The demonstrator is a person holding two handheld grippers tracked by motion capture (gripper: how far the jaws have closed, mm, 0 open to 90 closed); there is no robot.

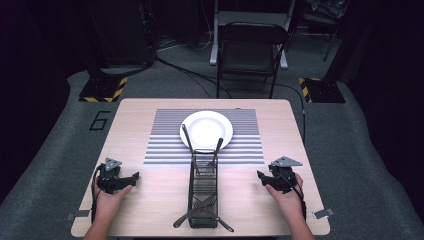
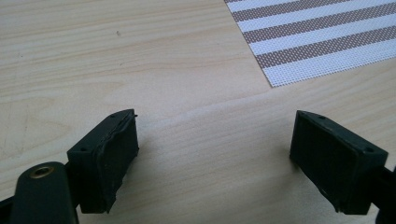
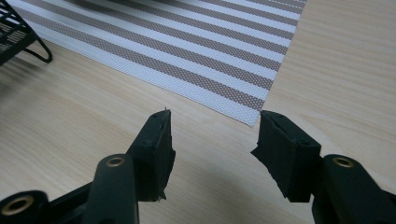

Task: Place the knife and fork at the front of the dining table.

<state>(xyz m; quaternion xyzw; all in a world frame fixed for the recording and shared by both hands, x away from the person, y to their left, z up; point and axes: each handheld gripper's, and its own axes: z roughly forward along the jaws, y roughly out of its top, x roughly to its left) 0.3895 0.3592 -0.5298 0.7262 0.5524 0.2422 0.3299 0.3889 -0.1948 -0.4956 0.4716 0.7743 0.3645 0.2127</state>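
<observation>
**Both hand-held grippers empty beside the cutlery rack**

A black wire rack (image 1: 203, 192) stands lengthwise in the middle of the table (image 1: 150, 210), between the two hand-held grippers and apart from both. Its far end reaches the near edge of a striped placemat (image 1: 165, 137), where a white plate (image 1: 206, 129) sits. Two dark-handled utensils (image 1: 187, 137) stand tilted in the rack's far end, their handles leaning over the plate. At the near end, two more pieces of cutlery (image 1: 200, 212) lie crossed, their ends poking out past the rack on either side.

The left hand-held gripper (image 1: 134, 176) rests low over bare wood to the left of the rack, tips pointing towards it. In the left gripper view (image 2: 215, 149) its jaws stand wide apart with nothing between them, the mat's corner ahead.

The right hand-held gripper (image 1: 260, 175) sits to the right of the rack, tips also turned towards it. In the right gripper view (image 3: 212, 140) its jaws are roughly half open and empty, above the table just short of the mat's corner, with a foot of the rack at the upper left edge.
</observation>
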